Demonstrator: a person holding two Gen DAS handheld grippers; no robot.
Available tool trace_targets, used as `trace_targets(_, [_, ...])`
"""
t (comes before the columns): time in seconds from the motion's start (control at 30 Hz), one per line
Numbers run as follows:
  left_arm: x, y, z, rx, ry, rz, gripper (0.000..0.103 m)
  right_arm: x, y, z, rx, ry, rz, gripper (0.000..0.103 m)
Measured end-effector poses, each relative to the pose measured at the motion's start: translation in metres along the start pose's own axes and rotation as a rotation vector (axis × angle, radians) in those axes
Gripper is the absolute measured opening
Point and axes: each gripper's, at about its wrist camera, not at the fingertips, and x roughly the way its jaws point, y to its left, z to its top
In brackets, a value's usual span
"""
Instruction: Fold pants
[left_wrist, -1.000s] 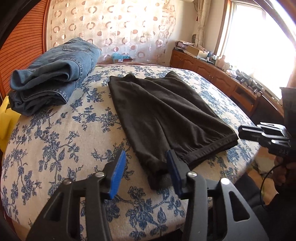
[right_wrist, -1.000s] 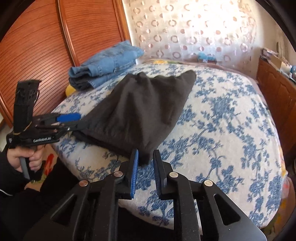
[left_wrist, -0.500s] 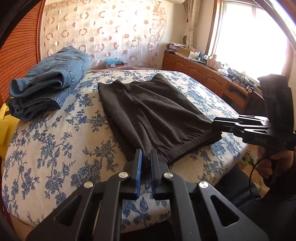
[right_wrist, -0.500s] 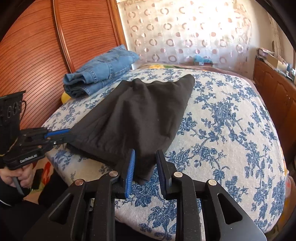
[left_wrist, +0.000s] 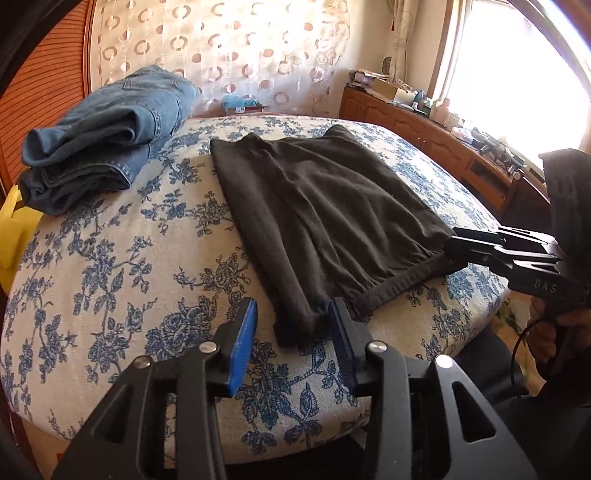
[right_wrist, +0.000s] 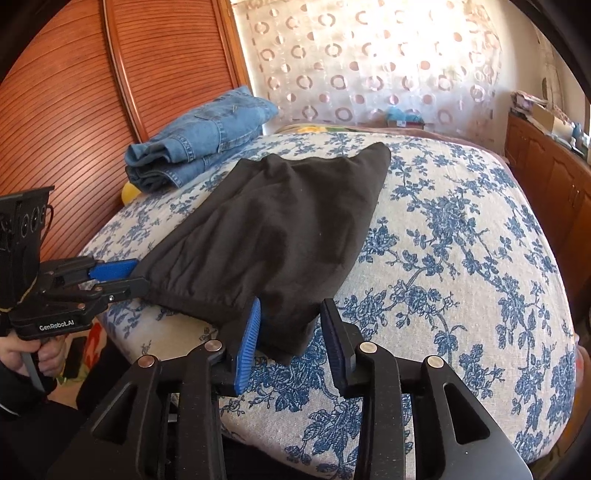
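My left claw (left_wrist: 291, 321) and right claw (right_wrist: 290, 325) were both opening, each straddling a near corner of the black pants (left_wrist: 325, 214) on the bed (left_wrist: 110, 258), seemingly not pinching; I risked lifting one layer only.

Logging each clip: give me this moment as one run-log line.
stage: black pants folded on floral bedspread | left tongs opening, near corner between | right tongs opening, other corner between | folded jeans aside
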Motion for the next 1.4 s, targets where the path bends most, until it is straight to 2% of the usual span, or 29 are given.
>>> trace_targets(0.67, [0.001,-0.002,-0.003,-0.004,-0.034,-0.007,0.039,0.007,0.003,-0.013,0.005,0.038,0.02,0.034])
trace_targets(0.73, [0.001,-0.002,-0.004,-0.001,-0.035,-0.011,0.038,0.007,0.002,-0.013,0.005,0.038,0.019,0.034])
trace_targets(0.8, [-0.001,-0.002,-0.005,-0.003,-0.035,-0.03,0.03,0.007,0.002,-0.013,0.006,0.037,0.02,0.034])
trace_targets(1.07, [-0.004,-0.005,-0.008,0.0,-0.04,-0.038,0.024,0.006,0.004,-0.017,-0.009,0.023,0.017,0.034])
trace_targets(1.4, [-0.004,-0.007,-0.009,-0.002,-0.041,-0.037,0.027,0.007,0.01,-0.017,-0.055,0.018,-0.006,0.035])
